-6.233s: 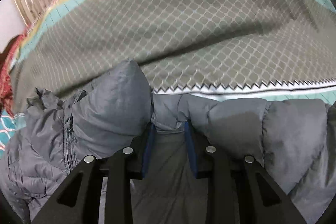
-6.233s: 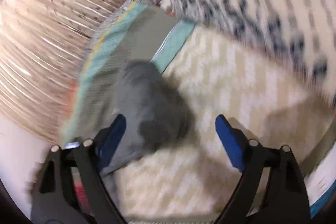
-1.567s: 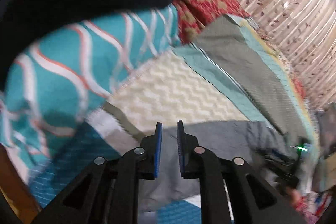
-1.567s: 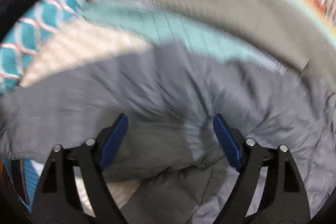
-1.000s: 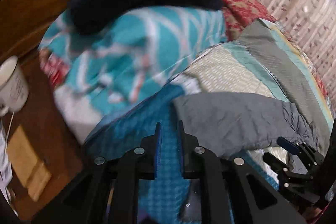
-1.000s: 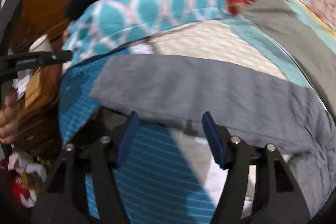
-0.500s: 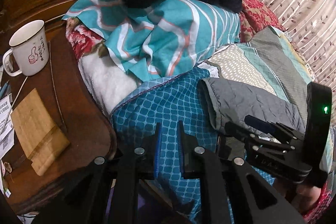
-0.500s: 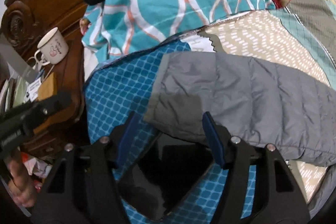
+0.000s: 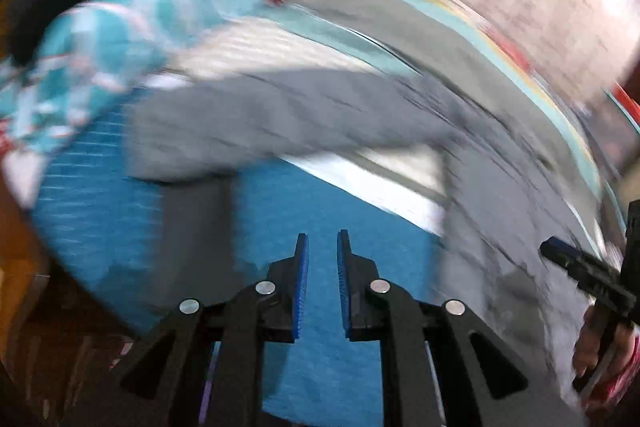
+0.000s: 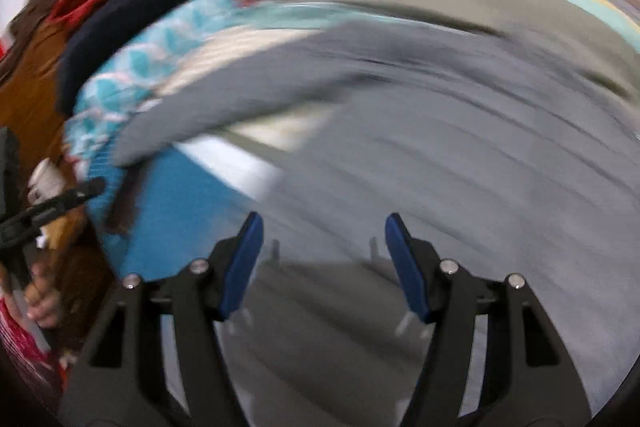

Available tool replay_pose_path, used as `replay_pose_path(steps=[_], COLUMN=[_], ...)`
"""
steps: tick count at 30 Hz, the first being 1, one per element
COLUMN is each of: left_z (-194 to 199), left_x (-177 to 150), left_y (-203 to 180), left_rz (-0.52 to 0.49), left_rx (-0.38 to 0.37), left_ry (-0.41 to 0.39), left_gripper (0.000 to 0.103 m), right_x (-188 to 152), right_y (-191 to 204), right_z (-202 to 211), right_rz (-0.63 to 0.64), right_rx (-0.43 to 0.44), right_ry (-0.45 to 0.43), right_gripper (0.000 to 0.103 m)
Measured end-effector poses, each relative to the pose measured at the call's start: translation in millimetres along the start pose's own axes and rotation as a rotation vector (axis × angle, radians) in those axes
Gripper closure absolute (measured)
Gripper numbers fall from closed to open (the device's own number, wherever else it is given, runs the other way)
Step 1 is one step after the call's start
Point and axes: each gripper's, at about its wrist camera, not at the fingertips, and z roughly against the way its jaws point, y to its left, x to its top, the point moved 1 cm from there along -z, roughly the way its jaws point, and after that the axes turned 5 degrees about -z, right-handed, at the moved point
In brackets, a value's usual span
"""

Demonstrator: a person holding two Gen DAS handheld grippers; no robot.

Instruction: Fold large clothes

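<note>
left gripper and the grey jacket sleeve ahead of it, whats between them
Only bare blue bedcover lies between the left gripper and the grey jacket, seen in the blurred left wrist view; nothing sits between its fingers.

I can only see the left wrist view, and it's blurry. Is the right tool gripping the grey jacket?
Observer: No. The right tool is open, with nothing between its blue pads.
Operator: What is in front of it?
Observer: The body of the grey quilted puffer jacket fills the right wrist view straight ahead of that tool.
Operator: Is there anything off the bed I should avoid?
Observer: Yes. A small white mug, blurred, shows at the far left of the right wrist view, past the edge of the blue patterned bedspread.
</note>
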Motion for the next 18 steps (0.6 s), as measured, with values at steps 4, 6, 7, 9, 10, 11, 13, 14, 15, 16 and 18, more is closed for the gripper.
replay_pose_path(steps=[4,6,7,9,10,11,13,14,15,16,18], left_z=[-19,-21,-22,-24,-25,-28,-33,-33,-30,-28,-27], left_x=[-25,-34,-40,-49,-54,-58,-69,-74,-77,-81,-89], left_y=[-43,-56,-62,-65,-66,-68,-69,-70,-66,-67,-70], left_rz=[-0.064,-0.070,-0.071,-0.070,-0.067,-0.064,-0.046,-0.033,-0.026,-0.019,-0.001], left_rx=[-0.111,-0.143,-0.142,-0.135,-0.120,-0.099,-0.080,-0.084,-0.084,-0.083,-0.097], left_ry=[0.123,0.155,0.165,0.185,0.197,0.207,0.238,0.250,0.252,0.251,0.260], left_gripper=[0.000,0.002,0.005,0.010,0.013,0.016,0.019,0.021,0.022,0.025,0.028], right_x=[-54,-85,-97,-122,-134,-142,-163,-170,-179,-187,-196], right_y=[-111,-162,-179,-209,-222,-230,-241,-242,-243,-243,-240], right_z=[77,117,130,153,162,168,175,176,175,173,170], right_rz=[-0.131,-0.234,-0.270,-0.345,-0.383,-0.406,-0.440,-0.444,-0.443,-0.439,-0.437], right_rx=[-0.195,-0.258,-0.273,-0.286,-0.274,-0.260,-0.227,-0.217,-0.206,-0.196,-0.174], right_ry=[-0.032,-0.051,-0.058,-0.064,-0.064,-0.062,-0.052,-0.044,-0.035,-0.026,-0.015], right_gripper=[0.042,0.041,0.037,0.035,0.035,0.035,0.034,0.034,0.034,0.034,0.034])
